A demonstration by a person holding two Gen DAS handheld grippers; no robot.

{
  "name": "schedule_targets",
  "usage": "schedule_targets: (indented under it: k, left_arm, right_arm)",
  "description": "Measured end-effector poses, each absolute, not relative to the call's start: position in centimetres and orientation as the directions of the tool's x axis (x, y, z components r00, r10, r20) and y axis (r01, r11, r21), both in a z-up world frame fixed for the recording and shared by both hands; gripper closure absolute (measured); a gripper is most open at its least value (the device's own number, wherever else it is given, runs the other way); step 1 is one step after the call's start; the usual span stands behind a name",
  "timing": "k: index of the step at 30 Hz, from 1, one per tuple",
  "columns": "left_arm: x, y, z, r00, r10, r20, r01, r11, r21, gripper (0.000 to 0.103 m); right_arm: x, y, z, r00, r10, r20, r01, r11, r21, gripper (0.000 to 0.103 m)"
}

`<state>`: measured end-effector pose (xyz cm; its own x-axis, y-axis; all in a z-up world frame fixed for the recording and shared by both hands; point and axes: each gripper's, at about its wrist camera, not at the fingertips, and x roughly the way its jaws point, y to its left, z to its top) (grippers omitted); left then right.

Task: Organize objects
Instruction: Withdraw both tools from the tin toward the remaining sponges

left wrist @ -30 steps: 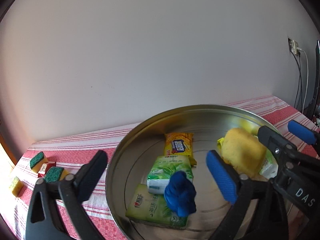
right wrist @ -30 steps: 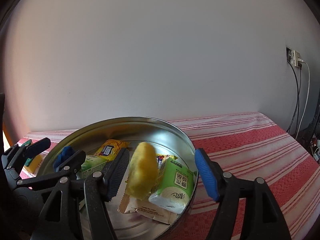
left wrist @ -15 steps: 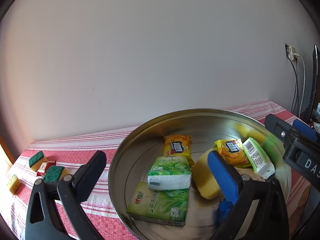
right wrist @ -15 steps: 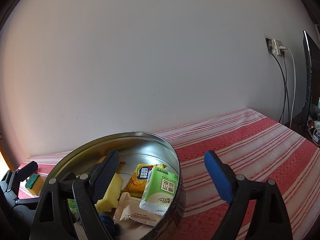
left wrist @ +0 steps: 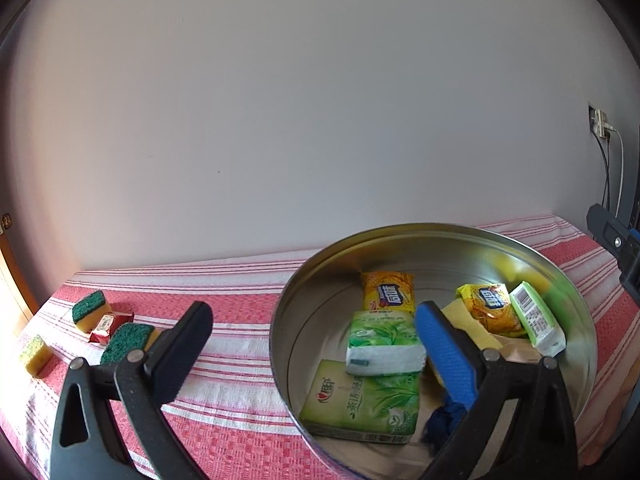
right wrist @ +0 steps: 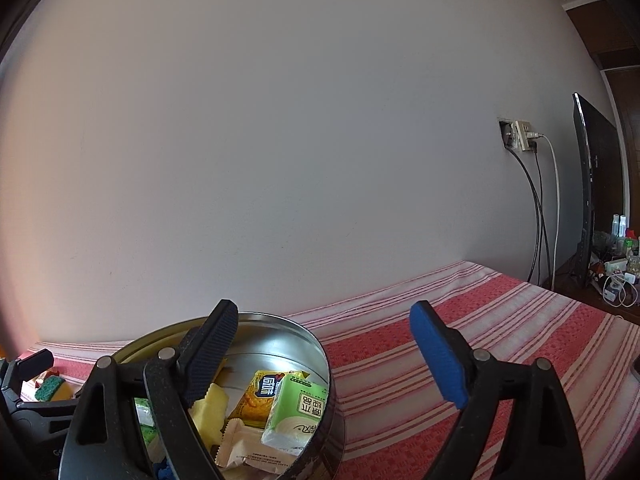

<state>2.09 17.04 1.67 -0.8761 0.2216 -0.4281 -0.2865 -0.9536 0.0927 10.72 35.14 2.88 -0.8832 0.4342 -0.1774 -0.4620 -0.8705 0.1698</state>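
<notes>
Two pairs of tongs hang over a surface draped in a red and white striped cloth, which runs back to a plain pale wall.

Largest of the things on it is a round metal tin, shallow and shiny, standing on the cloth toward the right of the left wrist view. Inside it, a flat green tissue pack lies nearest the front rim, with a thicker green and white tissue pack resting partly on top of it. Behind those lies an orange snack packet flat on the tin floor. To the right, a yellow sponge sits under a second orange snack packet, and a small green and white pack leans beside it against the tin wall. A crumpled blue cloth lies low at the front, partly hidden by a finger.

The left tongs stand wide apart and clamp nothing, one finger over the cloth, the blue-padded one over the tin. The right tongs are likewise spread wide with nothing between them, one finger above the tin, the other above bare cloth.

Well apart from the tin, at the far left, two green-topped sponges flank a small red packet, with one plain yellow sponge nearer the edge.
</notes>
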Motion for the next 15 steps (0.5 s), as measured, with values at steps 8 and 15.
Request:
schedule_targets:
  k: [8,15]
  left_arm:
    - [2.3,13.7,1.6,-0.880,0.192,-0.434,-0.253,-0.964,0.086,0.001]
    - [1.2,9.7,1.5,-0.892,0.137,-0.430,-0.201,-0.974,0.106,0.001]
  right_arm:
    - [11.9,34.4,3.3,-0.869,0.478,-0.129,-0.494,-0.852,0.171,0.014]
    - [11.9,32.4,3.1,-0.868,0.469,-0.166,-0.495,-0.845,0.202,0.014]
